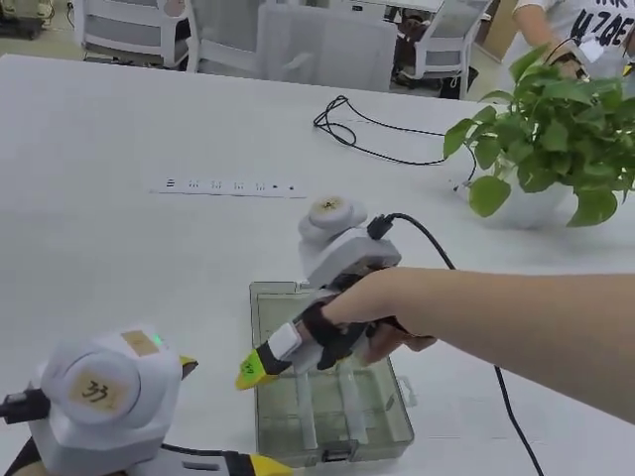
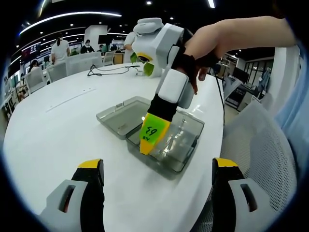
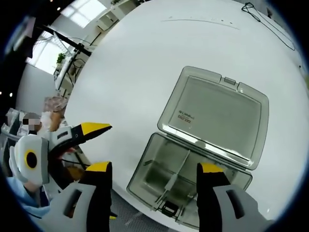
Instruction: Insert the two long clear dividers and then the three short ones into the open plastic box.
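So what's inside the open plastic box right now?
Two clear dividers seem to stand lengthwise in the box; the right tool and hand cover its far end.

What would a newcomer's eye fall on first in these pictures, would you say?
First, the right gripper, jaws open, held by a bare arm right above the open plastic box near the front edge of the table, its lid laid flat behind. Clear dividers show inside the box. Next, the left gripper hangs open at lower left of the head view, and a leafy potted plant stands at far right.
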A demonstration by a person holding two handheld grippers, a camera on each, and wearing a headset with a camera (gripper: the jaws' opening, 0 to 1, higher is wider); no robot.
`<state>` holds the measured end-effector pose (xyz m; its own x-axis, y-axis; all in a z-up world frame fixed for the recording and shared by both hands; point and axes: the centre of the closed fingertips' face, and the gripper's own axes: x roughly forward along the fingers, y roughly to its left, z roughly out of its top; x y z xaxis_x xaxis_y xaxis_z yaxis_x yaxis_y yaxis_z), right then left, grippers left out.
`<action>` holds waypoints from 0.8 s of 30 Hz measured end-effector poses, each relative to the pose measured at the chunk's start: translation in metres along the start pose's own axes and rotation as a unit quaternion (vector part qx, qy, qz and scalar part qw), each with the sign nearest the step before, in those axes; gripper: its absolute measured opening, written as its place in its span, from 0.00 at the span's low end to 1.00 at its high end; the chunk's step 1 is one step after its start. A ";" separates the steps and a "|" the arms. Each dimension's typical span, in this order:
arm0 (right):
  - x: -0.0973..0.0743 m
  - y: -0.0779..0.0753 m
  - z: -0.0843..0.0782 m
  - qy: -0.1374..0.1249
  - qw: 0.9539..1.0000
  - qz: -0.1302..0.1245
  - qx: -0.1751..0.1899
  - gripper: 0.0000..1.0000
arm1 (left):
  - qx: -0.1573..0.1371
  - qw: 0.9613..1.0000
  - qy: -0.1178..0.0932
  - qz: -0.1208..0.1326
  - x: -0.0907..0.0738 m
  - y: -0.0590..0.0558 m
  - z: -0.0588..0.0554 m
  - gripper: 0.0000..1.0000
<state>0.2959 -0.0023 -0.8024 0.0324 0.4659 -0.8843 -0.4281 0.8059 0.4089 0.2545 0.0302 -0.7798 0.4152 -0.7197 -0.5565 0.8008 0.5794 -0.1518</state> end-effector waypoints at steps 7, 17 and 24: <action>-0.015 0.011 0.011 -0.048 0.997 0.024 -0.046 0.84 | 0.001 1.000 0.000 0.001 -0.001 0.000 0.001 0.95; -0.045 0.004 0.019 -0.134 0.988 0.042 -0.065 1.00 | -0.003 1.000 -0.003 0.006 -0.004 0.003 0.002 0.95; -0.056 -0.004 0.014 -0.181 0.979 0.051 -0.079 1.00 | -0.008 1.000 -0.001 0.008 -0.005 0.004 0.001 0.95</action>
<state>0.3083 -0.0265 -0.7509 0.2885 0.6627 -0.6911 -0.5788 0.6957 0.4255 0.2561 0.0356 -0.7765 0.4281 -0.7114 -0.5574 0.7877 0.5960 -0.1558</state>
